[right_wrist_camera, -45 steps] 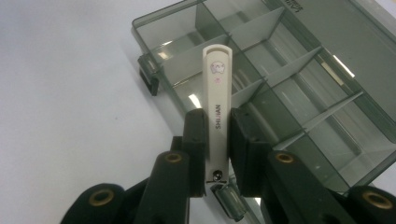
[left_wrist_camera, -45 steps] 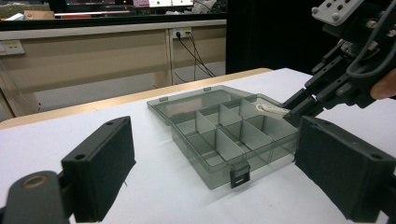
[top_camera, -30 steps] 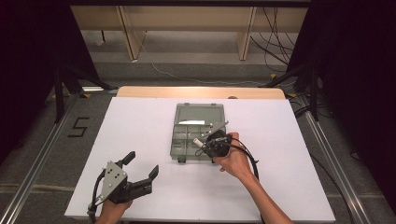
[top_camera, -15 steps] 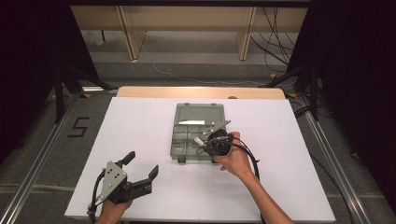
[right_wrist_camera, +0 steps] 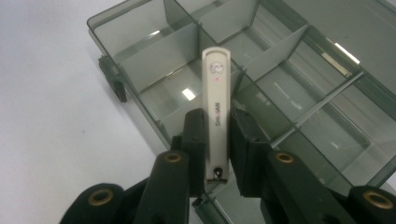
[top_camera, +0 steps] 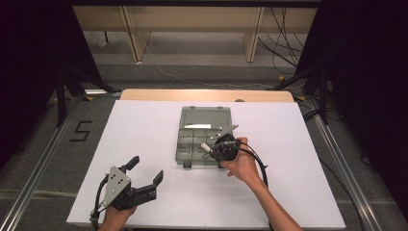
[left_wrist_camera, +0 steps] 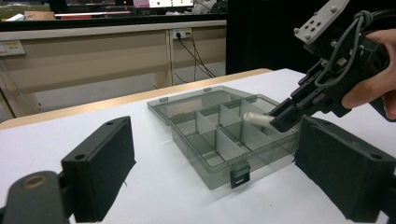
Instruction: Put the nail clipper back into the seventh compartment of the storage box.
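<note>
Right gripper (right_wrist_camera: 217, 140) pinching a slim white nail clipper (right_wrist_camera: 216, 112) over the smoky translucent compartment box (top_camera: 204, 137); left gripper (top_camera: 144, 177) idling, fingers spread.

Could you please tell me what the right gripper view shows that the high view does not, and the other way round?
The right gripper view alone makes the held thing readable: a slim white nail clipper with printed lettering, pinched between the right gripper's black jaws.

The high view alone shows the left gripper, jaws spread, near the table's front left corner, plus the box's flat-open lid and the floor marking 5.

Both show the right gripper holding that clipper over the grey divided organiser box, whose compartments look bare.
</note>
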The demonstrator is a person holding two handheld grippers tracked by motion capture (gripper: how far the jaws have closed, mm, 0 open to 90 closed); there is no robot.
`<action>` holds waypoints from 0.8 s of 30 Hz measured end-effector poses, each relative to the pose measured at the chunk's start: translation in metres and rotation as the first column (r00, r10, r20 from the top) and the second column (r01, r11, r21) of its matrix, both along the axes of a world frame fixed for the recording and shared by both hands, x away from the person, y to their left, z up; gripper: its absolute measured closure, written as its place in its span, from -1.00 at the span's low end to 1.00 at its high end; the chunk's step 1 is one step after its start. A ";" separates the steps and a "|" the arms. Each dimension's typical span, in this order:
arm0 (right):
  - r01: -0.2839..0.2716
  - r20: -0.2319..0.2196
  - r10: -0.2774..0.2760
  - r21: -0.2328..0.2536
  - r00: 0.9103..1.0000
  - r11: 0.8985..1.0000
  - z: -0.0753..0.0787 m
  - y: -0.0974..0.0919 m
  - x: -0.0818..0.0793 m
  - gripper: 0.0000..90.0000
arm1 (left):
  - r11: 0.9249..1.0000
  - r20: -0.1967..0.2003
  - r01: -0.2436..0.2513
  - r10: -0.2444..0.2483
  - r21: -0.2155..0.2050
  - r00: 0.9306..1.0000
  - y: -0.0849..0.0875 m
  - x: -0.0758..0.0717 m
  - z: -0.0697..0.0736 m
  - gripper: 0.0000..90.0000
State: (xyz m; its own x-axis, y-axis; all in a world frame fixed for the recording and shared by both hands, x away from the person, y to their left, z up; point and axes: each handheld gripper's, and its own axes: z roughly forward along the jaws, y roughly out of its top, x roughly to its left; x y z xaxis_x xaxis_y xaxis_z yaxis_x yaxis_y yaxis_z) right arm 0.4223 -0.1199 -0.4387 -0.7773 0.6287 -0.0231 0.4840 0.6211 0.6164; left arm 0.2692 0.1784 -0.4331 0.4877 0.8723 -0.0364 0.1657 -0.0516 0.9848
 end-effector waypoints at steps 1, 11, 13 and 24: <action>-0.003 0.000 0.003 -0.006 1.000 1.000 0.000 0.000 0.000 0.71 | 1.000 -0.001 0.000 0.000 0.000 1.000 0.000 0.000 0.000 -0.74; 0.014 0.047 -0.015 0.014 0.999 1.000 0.006 -0.003 0.000 0.29 | 1.000 0.002 0.000 0.000 -0.002 1.000 0.000 0.000 0.000 -0.74; 0.019 0.051 -0.020 0.027 0.998 0.999 0.007 -0.002 -0.001 0.21 | 1.000 0.002 0.000 0.000 -0.002 1.000 0.000 0.000 0.000 -0.74; 0.003 0.053 -0.005 0.039 0.999 0.999 0.015 0.001 -0.008 -0.07 | 1.000 0.002 -0.001 0.001 -0.002 1.000 0.000 -0.001 0.000 -0.74</action>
State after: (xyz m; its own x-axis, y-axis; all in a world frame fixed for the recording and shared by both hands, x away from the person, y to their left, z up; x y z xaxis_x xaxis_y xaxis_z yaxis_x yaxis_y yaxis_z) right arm 0.4144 -0.1192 -0.4233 -0.7734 0.6327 -0.0402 0.4519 0.5946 0.6650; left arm 0.2686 0.1789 -0.4326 0.4869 0.8727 -0.0367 0.1635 -0.0499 0.9853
